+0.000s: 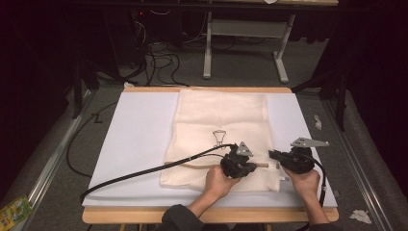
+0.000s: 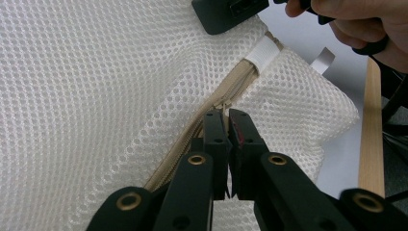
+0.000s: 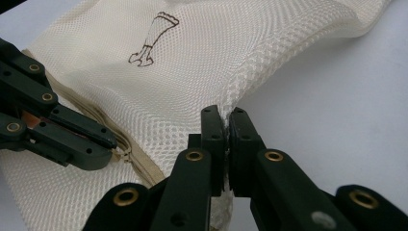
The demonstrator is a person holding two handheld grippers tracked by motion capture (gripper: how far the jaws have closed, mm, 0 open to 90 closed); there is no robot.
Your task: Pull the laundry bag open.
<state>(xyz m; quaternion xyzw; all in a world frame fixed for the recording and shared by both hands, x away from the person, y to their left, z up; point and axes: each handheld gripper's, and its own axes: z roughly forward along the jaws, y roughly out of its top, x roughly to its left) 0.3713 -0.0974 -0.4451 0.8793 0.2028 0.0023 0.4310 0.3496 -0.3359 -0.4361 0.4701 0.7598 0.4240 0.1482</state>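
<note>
Mesh bag [image 1: 219, 125] flat on the white surface [image 1: 139, 139], zipper [image 2: 192, 130] being worked.
Left gripper [image 2: 226, 115] is pinched on the zipper pull; right gripper [image 3: 225, 126] clamps the bag's edge. Judging by the pull near the end tab, the zipper seems almost fully run.

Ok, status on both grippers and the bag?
Left gripper shut on zipper pull. Right gripper shut on mesh bag edge. Bag flat on white board; nothing in the way.
</note>
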